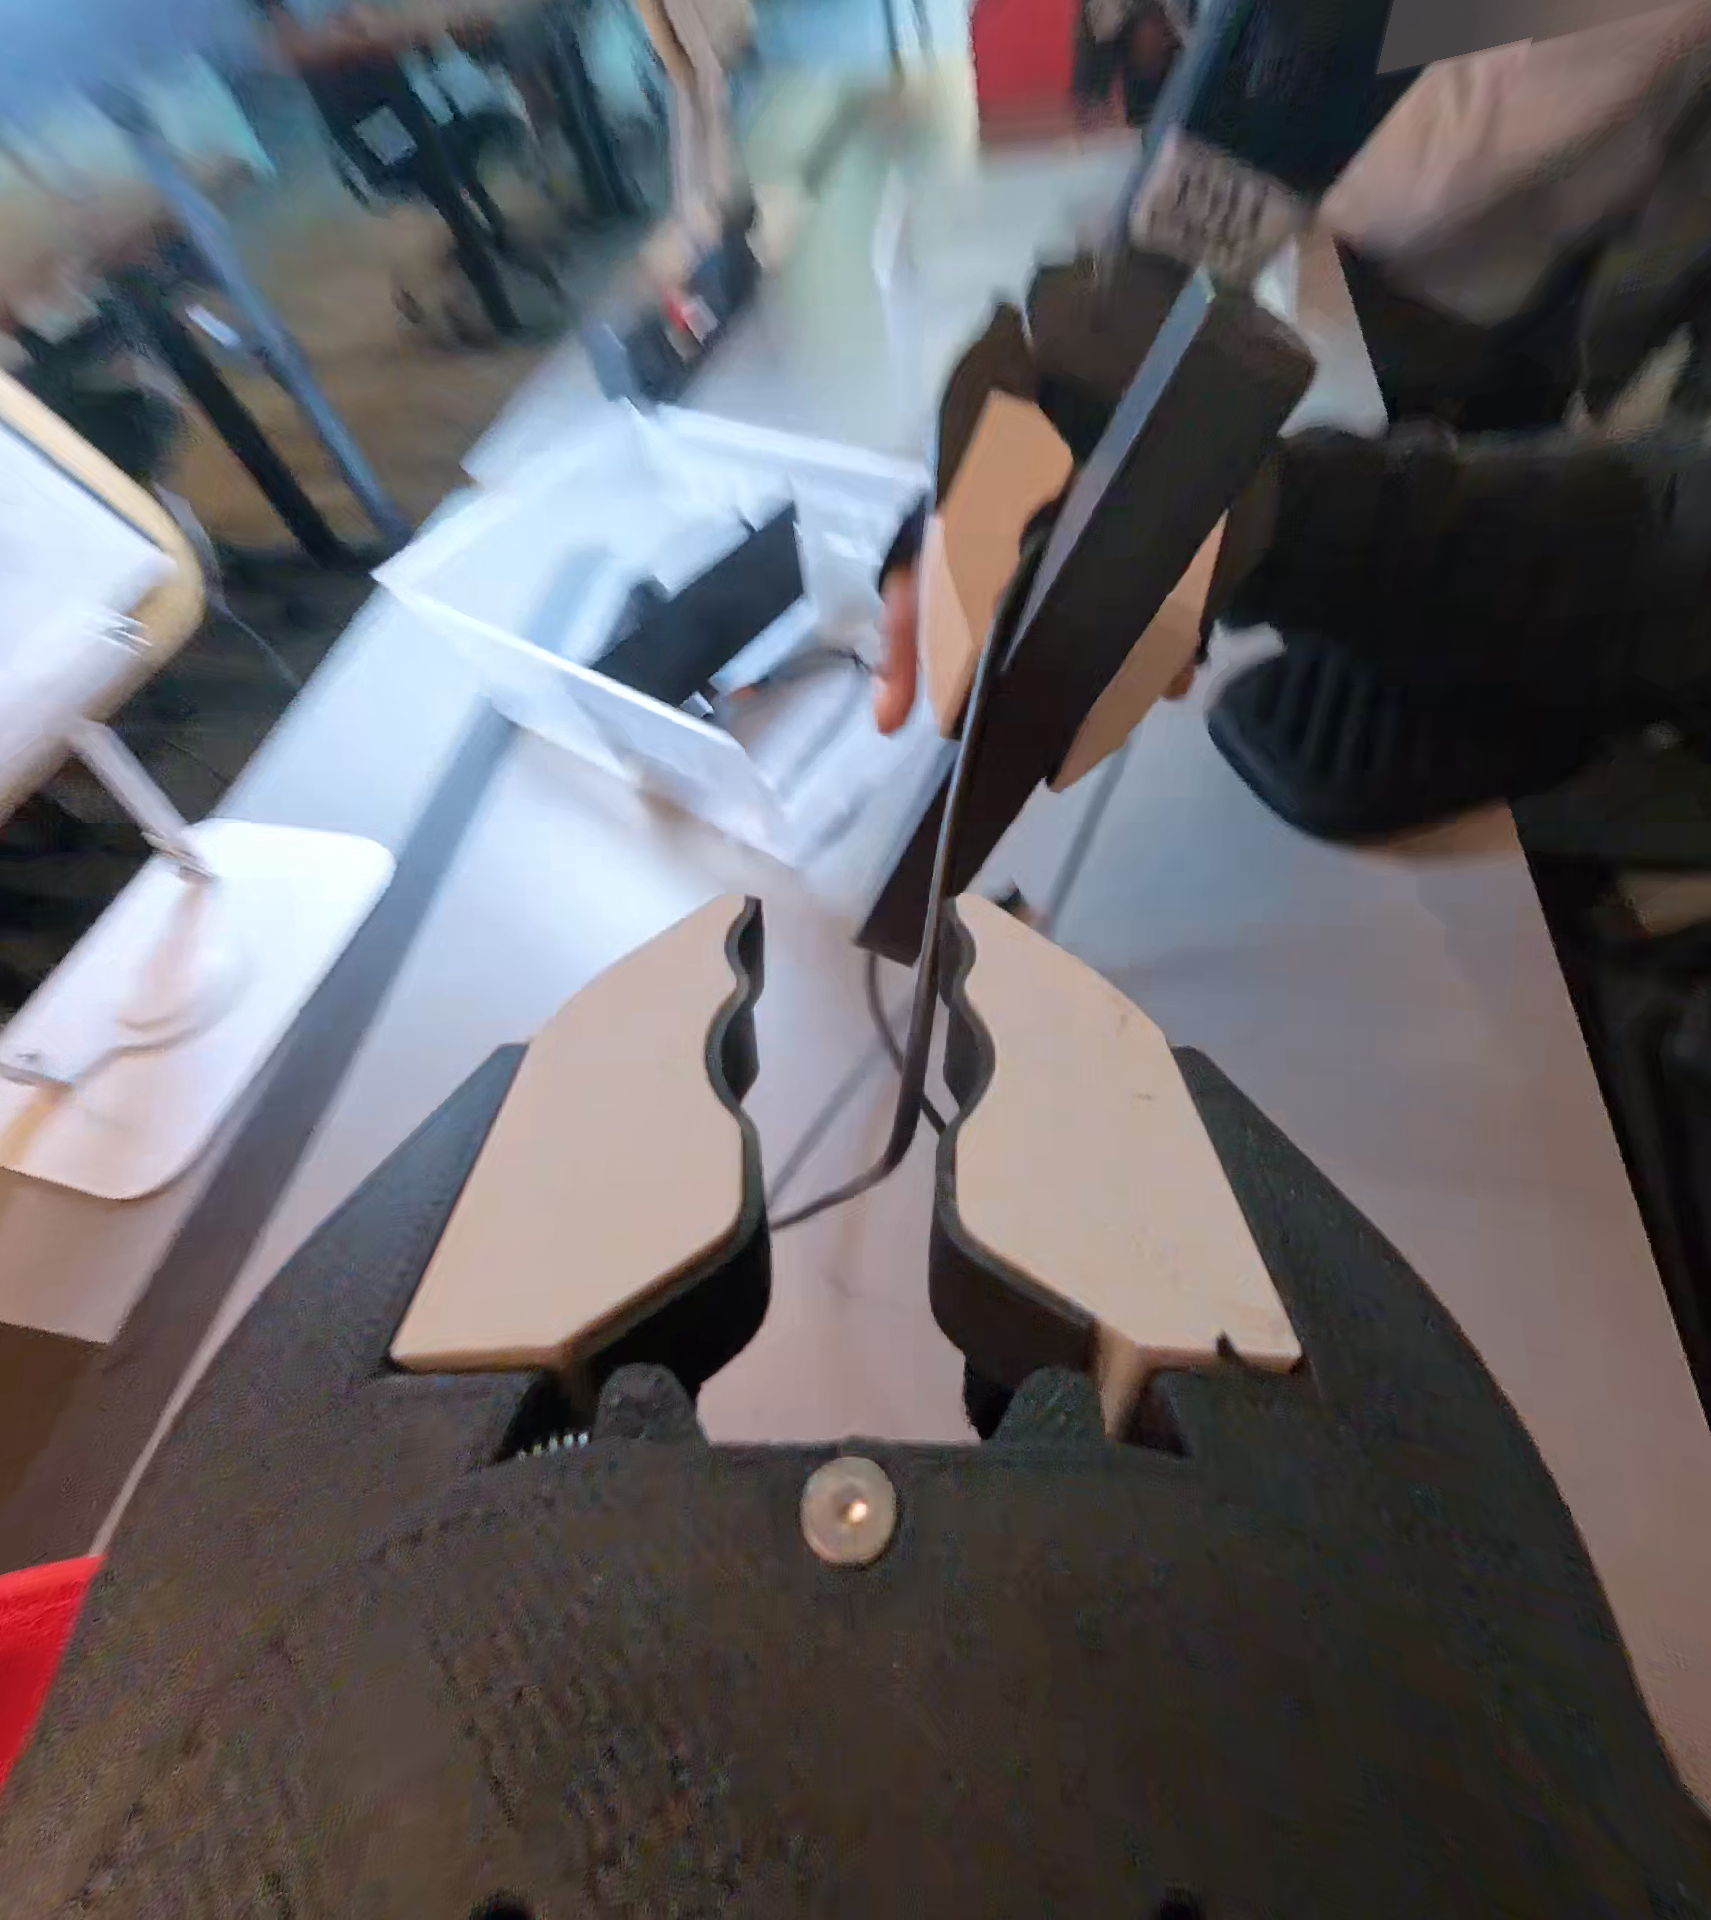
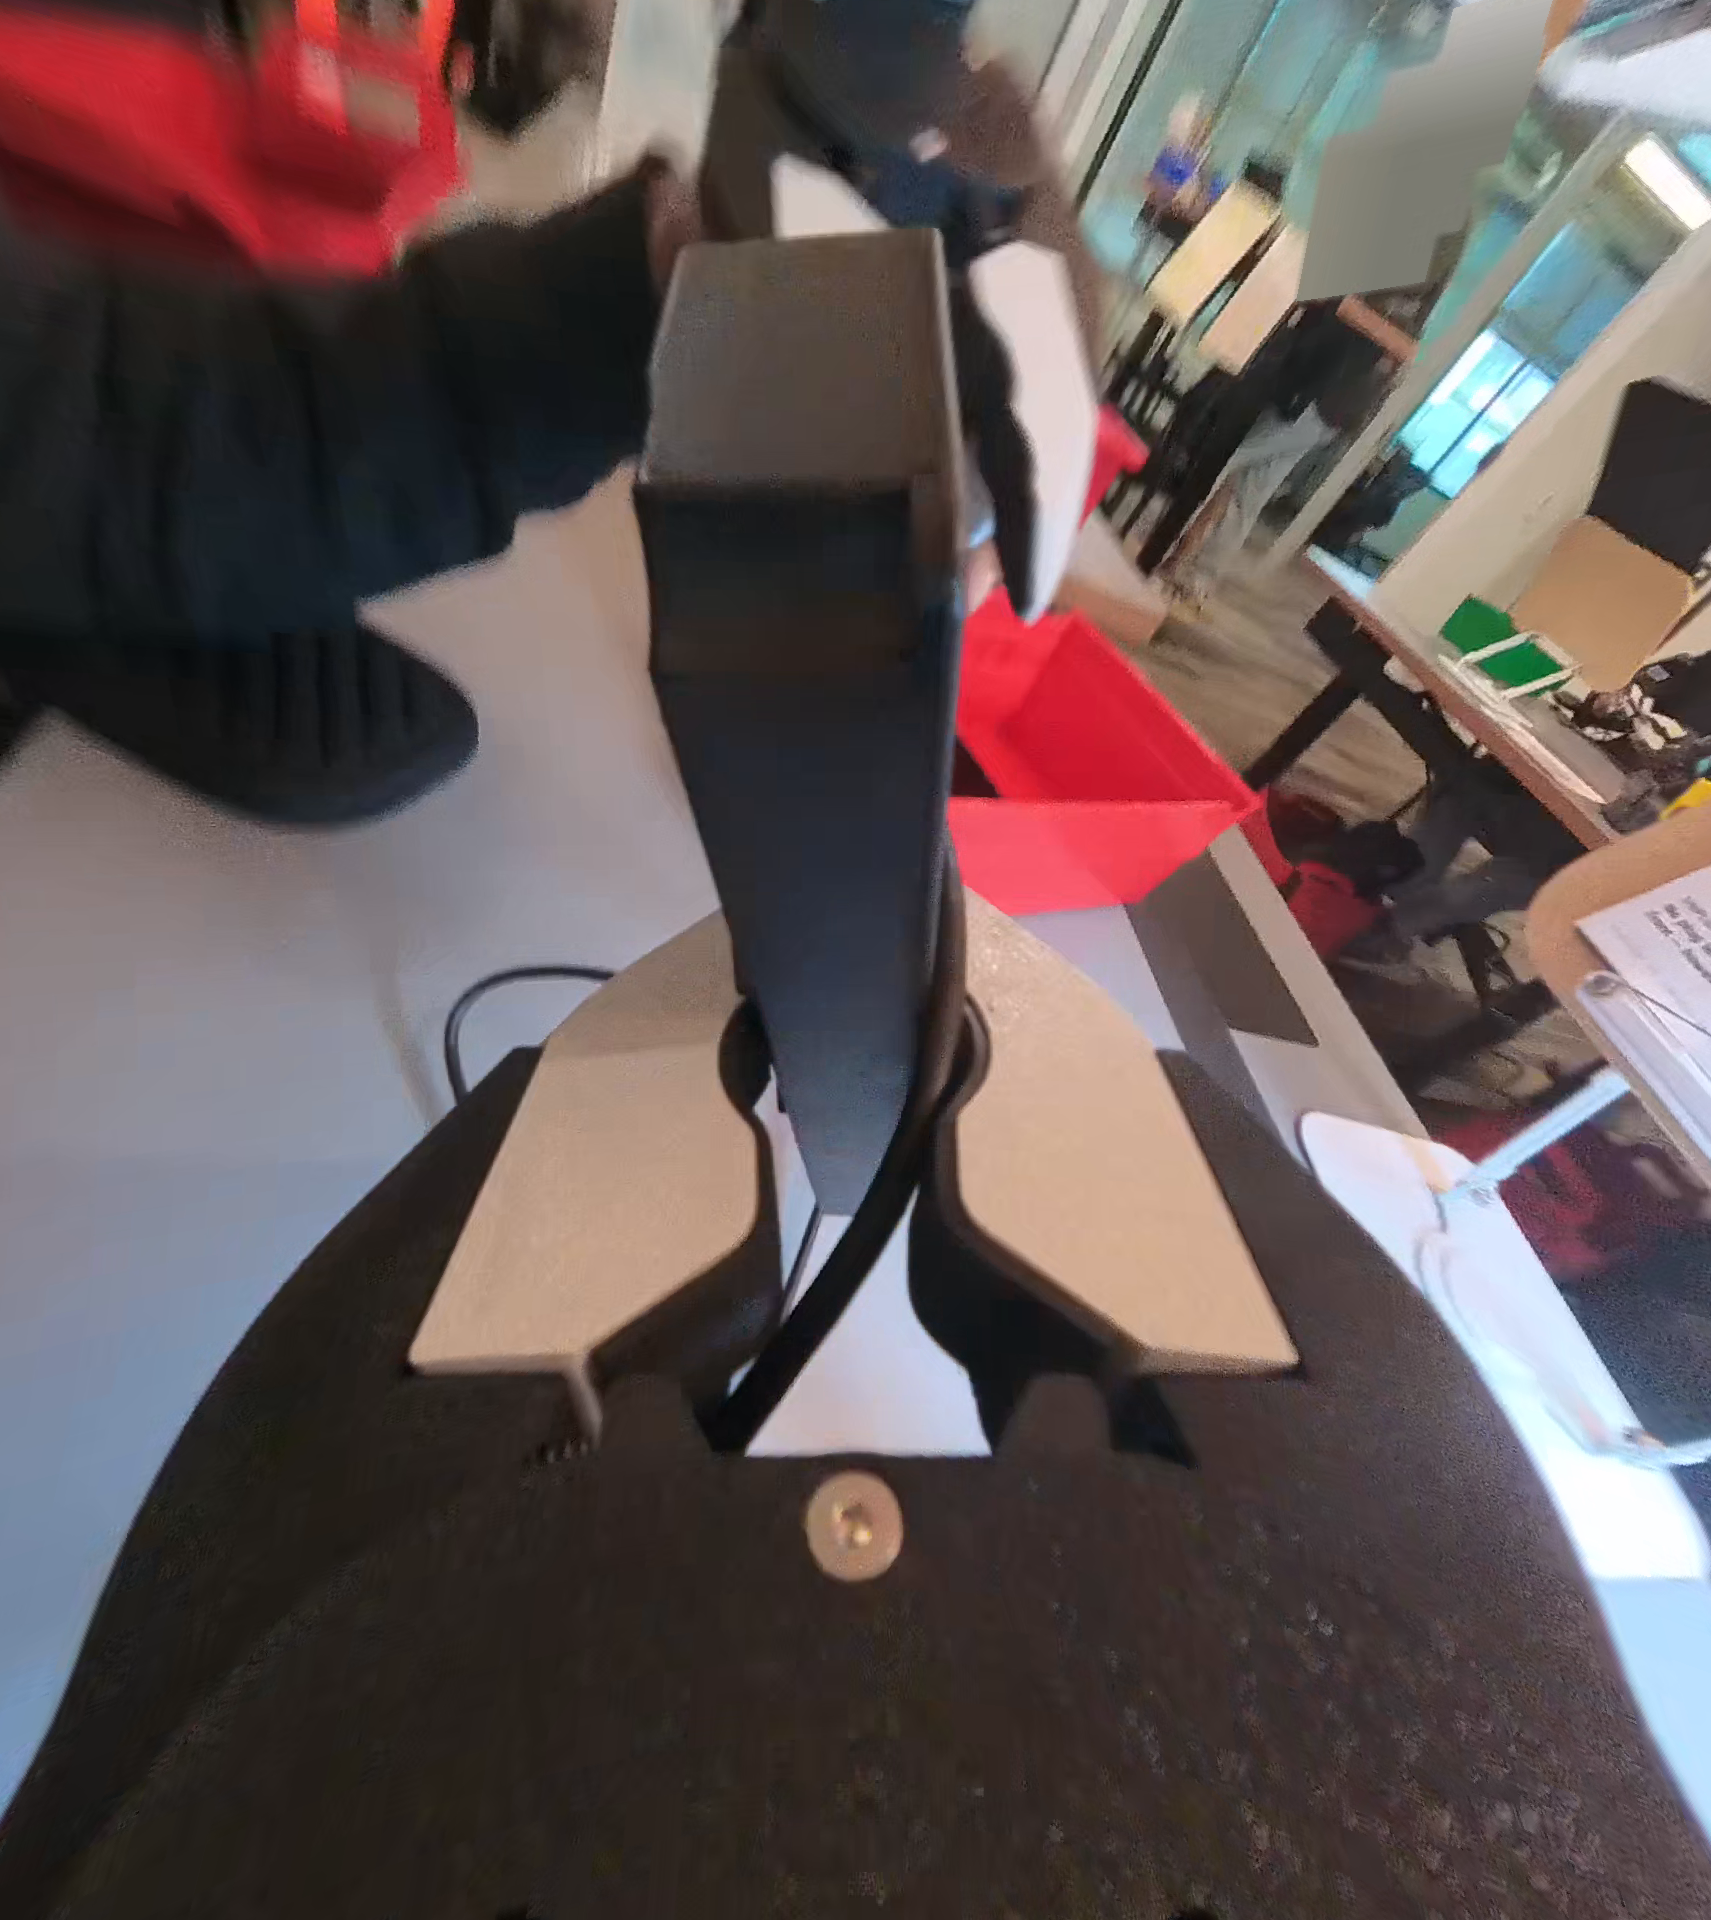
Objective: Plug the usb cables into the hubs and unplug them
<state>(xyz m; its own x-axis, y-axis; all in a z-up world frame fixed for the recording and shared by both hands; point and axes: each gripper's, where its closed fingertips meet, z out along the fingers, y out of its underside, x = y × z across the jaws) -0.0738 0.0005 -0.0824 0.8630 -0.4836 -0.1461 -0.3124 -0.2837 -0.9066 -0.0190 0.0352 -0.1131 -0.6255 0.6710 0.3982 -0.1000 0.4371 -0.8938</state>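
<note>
The left gripper [image 1: 851, 925] is hovering over the white table [image 1: 1246, 997] with its fingers spread and nothing between them, a black cable [image 1: 934, 997] hanging just inside its right finger. Ahead of it and to its right, the right gripper [image 2: 851, 1039] is clamping a long black USB hub [image 2: 809, 727] and lifting it off the table, tilted. A red bin [image 2: 1090, 790] is sitting beyond that gripper, to its right.

White table [image 2: 155, 1039], glass partitions [image 2: 1194, 156]
</note>
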